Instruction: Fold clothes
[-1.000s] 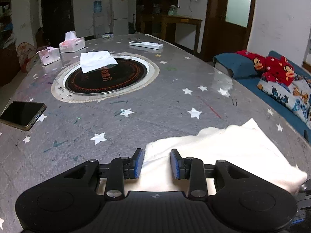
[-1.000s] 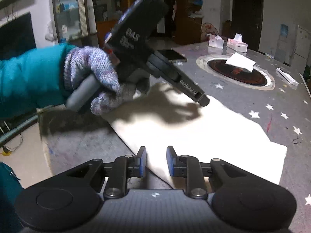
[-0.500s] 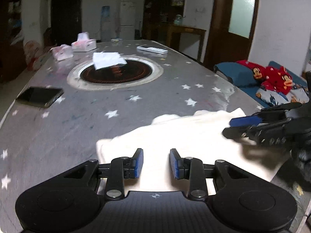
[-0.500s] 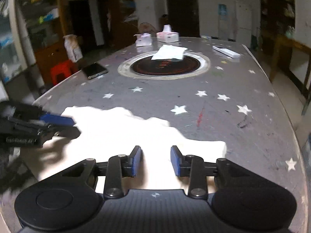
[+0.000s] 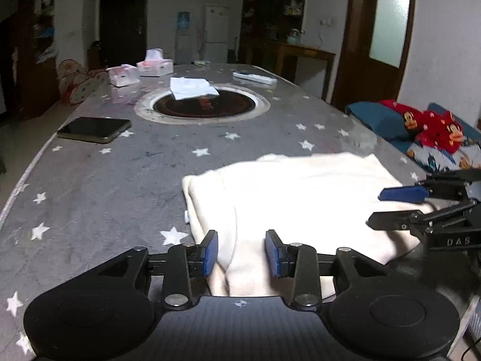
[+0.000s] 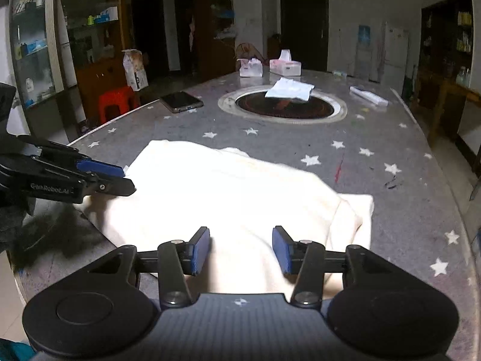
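Cream garment (image 5: 300, 198) (apparently folded) on table (image 5: 120, 180)

Both cameras sit low behind their own fingers, close over the table's (image 5: 90, 180) near end, facing down its length; the left wrist view angles rightward, the right wrist view apparently leftward; both share the cream cloth (image 6: 228, 198) and each other's gripper.

Cream on grey stars

Between your blue fingertips (image 5: 210, 252) lies a cream garment (image 5: 300, 198); ahead of them, a grey table (image 5: 120, 186) scattered with white stars.

Dim room, overexposed white cloth (image 5: 300, 198), fisheye-bent edges, slight blur.
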Motion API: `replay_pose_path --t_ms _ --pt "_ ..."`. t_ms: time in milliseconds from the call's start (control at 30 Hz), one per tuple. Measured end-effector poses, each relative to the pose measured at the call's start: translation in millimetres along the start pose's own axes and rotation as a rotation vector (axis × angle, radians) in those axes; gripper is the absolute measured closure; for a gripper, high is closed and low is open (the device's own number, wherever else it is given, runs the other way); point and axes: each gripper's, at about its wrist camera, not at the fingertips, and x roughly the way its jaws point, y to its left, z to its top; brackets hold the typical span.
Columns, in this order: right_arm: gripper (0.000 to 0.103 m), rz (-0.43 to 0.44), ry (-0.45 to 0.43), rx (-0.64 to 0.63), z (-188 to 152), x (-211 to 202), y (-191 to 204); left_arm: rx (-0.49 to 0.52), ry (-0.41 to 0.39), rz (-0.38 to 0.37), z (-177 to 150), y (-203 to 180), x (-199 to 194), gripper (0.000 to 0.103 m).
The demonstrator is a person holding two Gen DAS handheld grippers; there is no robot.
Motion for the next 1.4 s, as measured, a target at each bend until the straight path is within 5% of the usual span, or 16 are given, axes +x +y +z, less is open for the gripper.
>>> replay_pose_path --t_ms 267,333,600,833,1400 --pt "0.049 -0.005 -0.003 -0.019 -4.4 5.0 7.4 -0.106 0.055 0.044 -5.3 5.3 0.7 0.039" --pt "0.043 -0.005 -0.012 -0.028 -5.5 3.7 9.7 -0.117 0.055 0.064 -4.8 5.8 -1.8 0.026" --pt "0.016 0.001 -0.023 -0.041 -11.5 6.8 12.8 -0.148 0.086 0.103 -10.4 6.3 -2.1 0.013" --pt "0.004 0.016 -0.025 -0.037 -13.6 8.9 10.7 -0.173 0.108 0.127 -12.4 7.7 -0.1 0.001" --pt "0.0 0.022 -0.007 -0.048 -14.6 13.6 12.6 -0.178 0.115 0.147 -13.3 6.5 1.9 0.0"
